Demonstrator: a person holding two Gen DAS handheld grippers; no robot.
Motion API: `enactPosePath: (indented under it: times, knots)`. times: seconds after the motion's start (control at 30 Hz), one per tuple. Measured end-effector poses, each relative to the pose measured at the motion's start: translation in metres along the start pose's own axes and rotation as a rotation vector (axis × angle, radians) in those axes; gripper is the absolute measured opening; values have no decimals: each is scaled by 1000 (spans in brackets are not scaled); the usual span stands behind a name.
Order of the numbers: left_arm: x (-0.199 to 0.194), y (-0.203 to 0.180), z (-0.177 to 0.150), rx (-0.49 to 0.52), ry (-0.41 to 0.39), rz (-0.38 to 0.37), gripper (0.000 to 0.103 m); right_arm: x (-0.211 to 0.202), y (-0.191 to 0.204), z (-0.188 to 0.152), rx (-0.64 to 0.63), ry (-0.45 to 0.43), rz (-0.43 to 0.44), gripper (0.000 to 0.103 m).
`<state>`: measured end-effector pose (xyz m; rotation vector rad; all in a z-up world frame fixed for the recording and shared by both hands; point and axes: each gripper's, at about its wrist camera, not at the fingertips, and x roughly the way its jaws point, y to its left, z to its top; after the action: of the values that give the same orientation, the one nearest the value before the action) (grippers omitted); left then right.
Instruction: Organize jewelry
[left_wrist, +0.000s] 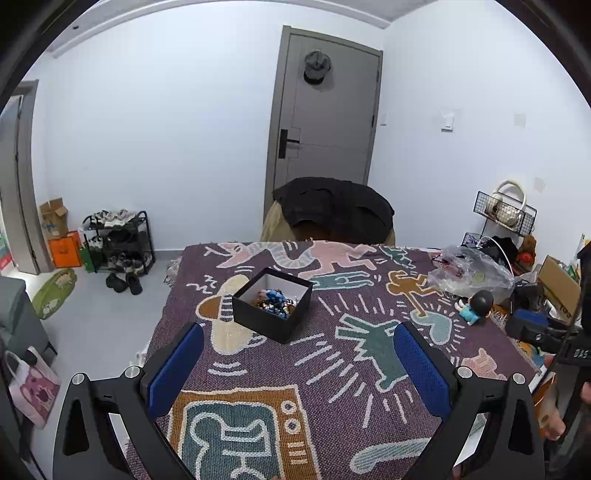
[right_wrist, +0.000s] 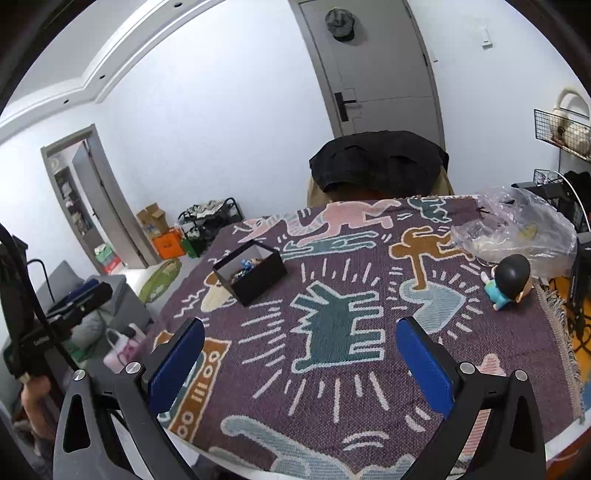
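A black open box (left_wrist: 272, 303) (right_wrist: 250, 271) with a white lining stands on the patterned purple tablecloth (left_wrist: 332, 350) (right_wrist: 332, 387). Inside it lies a heap of beaded jewelry (left_wrist: 275, 301) (right_wrist: 246, 267), blue and brown. My left gripper (left_wrist: 299, 332) hovers over the near table edge, open, with only cloth between its blue pads; the box is ahead and slightly left. My right gripper (right_wrist: 300, 328) is open too, empty, with the box ahead to the left. The other gripper shows at each view's edge (left_wrist: 535, 332) (right_wrist: 66, 306).
A crumpled clear plastic bag (left_wrist: 469, 275) (right_wrist: 517, 229) lies at the table's far right. A small figurine (left_wrist: 476, 306) (right_wrist: 508, 282) with a black head sits near it. A chair draped with dark clothing (left_wrist: 332, 210) (right_wrist: 380, 166) stands behind the table. Wire baskets (left_wrist: 504, 214) stand at the right.
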<state>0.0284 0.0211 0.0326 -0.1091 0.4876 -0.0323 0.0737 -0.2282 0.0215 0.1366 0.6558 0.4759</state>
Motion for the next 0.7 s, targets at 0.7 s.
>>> enactPosePath:
  times: [0.7]
  knots:
    - [-11,-6,-4,39,-38,-1,103,1,1,-2,1,-16,15,103]
